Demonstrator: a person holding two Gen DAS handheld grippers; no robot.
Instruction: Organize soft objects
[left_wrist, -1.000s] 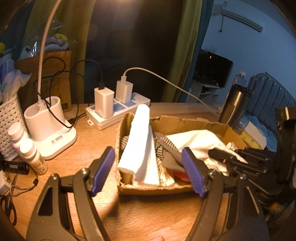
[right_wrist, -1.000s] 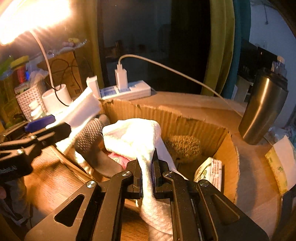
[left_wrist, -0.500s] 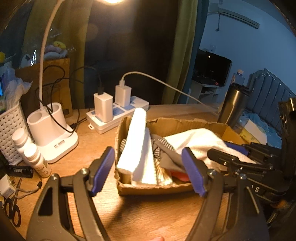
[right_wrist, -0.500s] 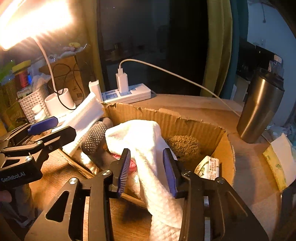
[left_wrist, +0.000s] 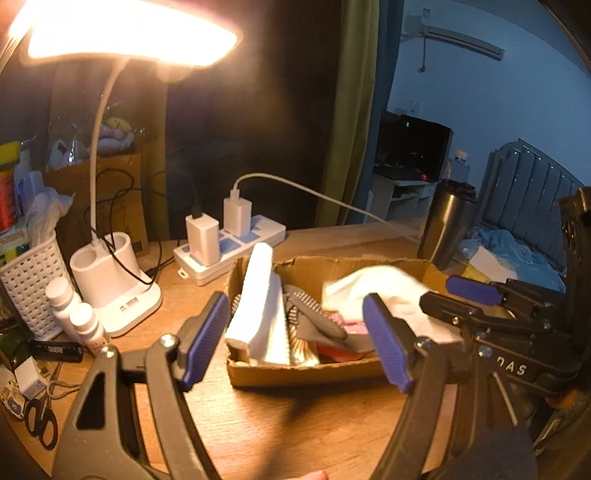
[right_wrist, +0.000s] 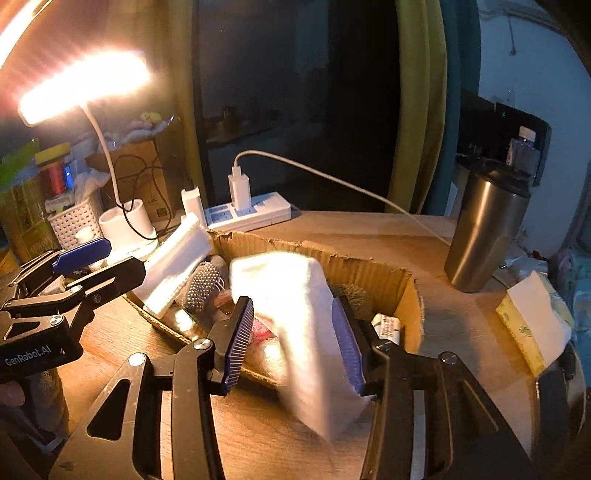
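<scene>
A cardboard box (left_wrist: 306, 373) (right_wrist: 373, 266) on the wooden desk holds a folded white towel (left_wrist: 258, 295) (right_wrist: 173, 266), a grey dotted glove (left_wrist: 314, 314) (right_wrist: 203, 288), something pink (right_wrist: 260, 328) and a brown bristly ball (right_wrist: 351, 295). A white cloth (right_wrist: 303, 314) (left_wrist: 373, 291) drapes over the box's near edge, blurred. My right gripper (right_wrist: 293, 345) (left_wrist: 458, 299) straddles it with its jaws opening; the left pad stands apart from the cloth. My left gripper (left_wrist: 295, 339) (right_wrist: 96, 264) hangs open in front of the box's left half, holding nothing.
Behind the box lie a white power strip (left_wrist: 229, 251) with chargers and cables, and a lit lamp's base (left_wrist: 114, 288). A white basket (left_wrist: 29, 273), small bottles (left_wrist: 70, 306) and scissors (left_wrist: 40, 421) crowd the left. A steel tumbler (right_wrist: 484, 236) and yellow packet (right_wrist: 532, 325) stand right.
My right gripper, shut on the white cloth a second ago, has opened off it. Both grippers have drawn back and up from the box. The cloth hangs over the box's edge.
</scene>
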